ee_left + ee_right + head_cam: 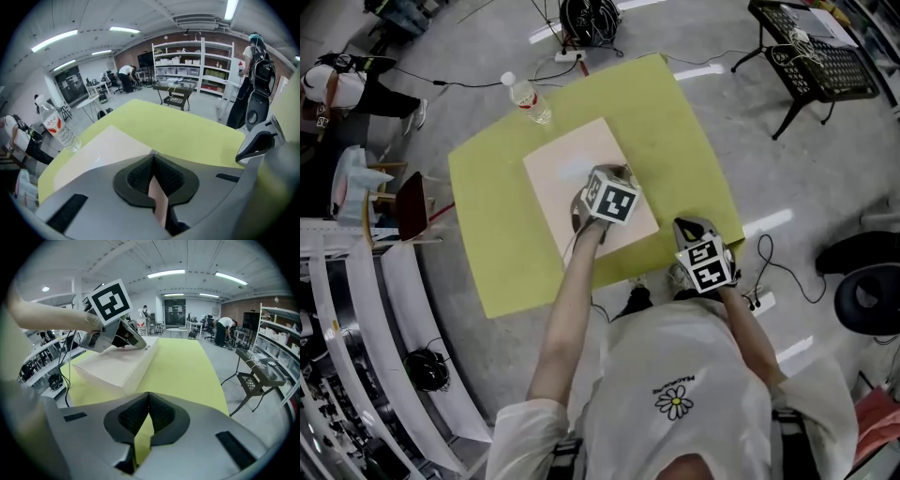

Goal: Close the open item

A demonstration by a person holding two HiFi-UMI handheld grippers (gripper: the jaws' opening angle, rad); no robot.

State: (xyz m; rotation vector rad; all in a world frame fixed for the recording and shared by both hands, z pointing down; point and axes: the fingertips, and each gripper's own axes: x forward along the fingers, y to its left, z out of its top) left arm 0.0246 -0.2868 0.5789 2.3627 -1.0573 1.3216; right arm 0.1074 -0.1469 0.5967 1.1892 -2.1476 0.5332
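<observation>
I see a pale beige box (572, 169) on a yellow-green table (680, 131) — grey left gripper (140, 344), grey right gripper (148, 397), black-and-white patterned marker cubes (611, 201).

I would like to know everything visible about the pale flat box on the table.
The box is flat, roughly square and pale beige-pink, and it looks like cardboard. It appears closed. It lies in the middle of the yellow-green table. The shut left claw rests on its top near one edge; nothing else touches it.
</observation>
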